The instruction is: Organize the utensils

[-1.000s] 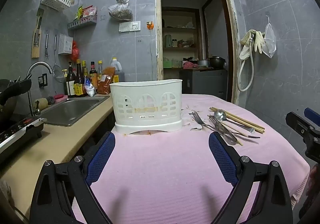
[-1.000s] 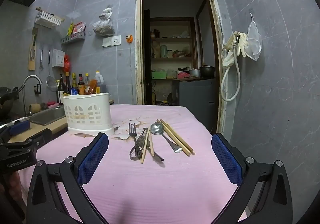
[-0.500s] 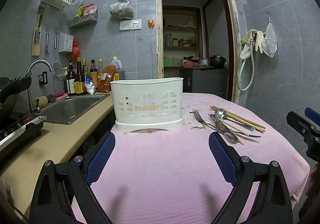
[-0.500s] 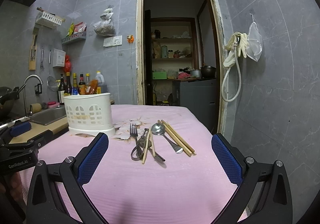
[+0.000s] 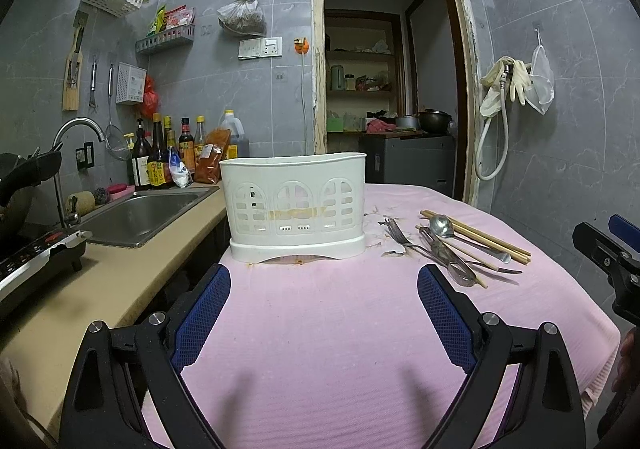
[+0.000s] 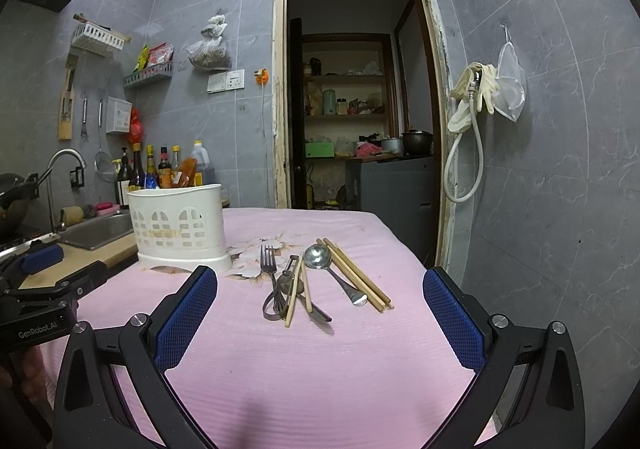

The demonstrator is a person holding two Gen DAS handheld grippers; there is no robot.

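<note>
Utensils (image 5: 460,249) all lie loose on the pink cloth (image 5: 320,329), right of centre in the left wrist view: a fork (image 5: 396,235), a spoon (image 5: 442,227), chopsticks (image 5: 480,237) and a darker tool I cannot identify. The white caddy (image 5: 294,205) stands upright at centre frame, just left of the pile; nothing pokes above its rim, though its inside is hidden. My left claw (image 5: 323,309) is spread wide and empty, low in the frame, aimed at the caddy.

Right wrist view: my right claw (image 6: 320,313) is likewise spread, holding nothing, with the utensil pile at centre frame between and beyond its blue pads (image 6: 186,313). Fork (image 6: 269,269), spoon (image 6: 320,259), one chopstick pair (image 6: 356,273) to the right, loose sticks (image 6: 296,295) crossing the darker tool. The caddy (image 6: 178,223) sits mid-left.

Judgement: nothing sorted yet; every piece remains to be moved.
</note>
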